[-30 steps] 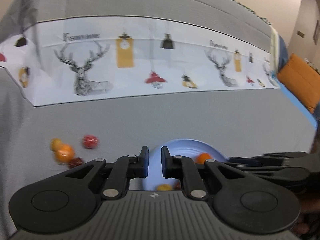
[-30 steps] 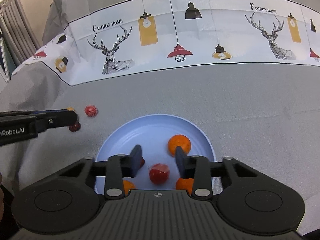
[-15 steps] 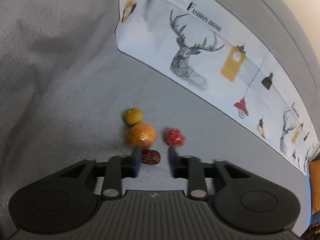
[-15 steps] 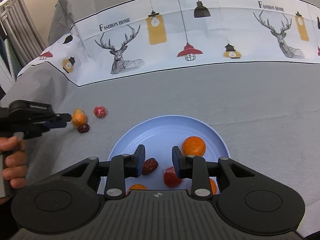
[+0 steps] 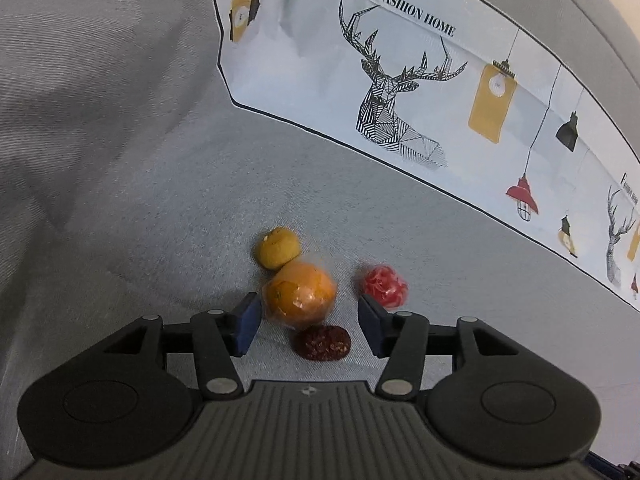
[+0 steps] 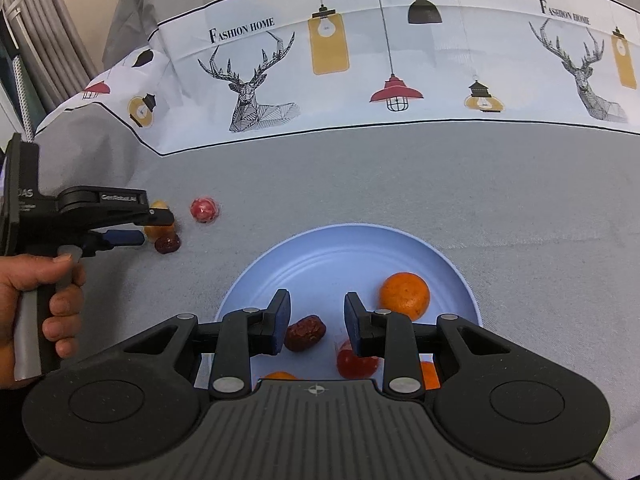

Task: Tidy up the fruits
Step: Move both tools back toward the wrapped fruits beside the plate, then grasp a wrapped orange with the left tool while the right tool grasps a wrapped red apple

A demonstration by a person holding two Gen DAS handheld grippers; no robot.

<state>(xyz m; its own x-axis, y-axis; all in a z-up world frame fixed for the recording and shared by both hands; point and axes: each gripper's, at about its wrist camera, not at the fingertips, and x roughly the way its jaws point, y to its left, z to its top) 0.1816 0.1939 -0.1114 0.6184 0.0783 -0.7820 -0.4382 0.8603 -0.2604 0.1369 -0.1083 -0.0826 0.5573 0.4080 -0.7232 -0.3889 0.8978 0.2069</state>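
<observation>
Grey cloth (image 5: 140, 160) covers the table. Left gripper (image 5: 308, 322) tilts down, fingers opening around the orange (image 5: 299, 294), not squeezing. Right gripper (image 6: 316, 322) hangs over the blue plate (image 6: 340, 248), fingers slightly apart, holding nothing.

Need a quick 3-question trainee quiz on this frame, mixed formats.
1. True or false: the blue plate is empty.
2. How many fruits lie loose on the grey cloth by the left tongs?
3. Which fruit sits nearest between the opening left tongs: A) red date B) yellow citrus C) pink-wrapped fruit?

Key: 1 false; 2 four; 3 A.
</observation>
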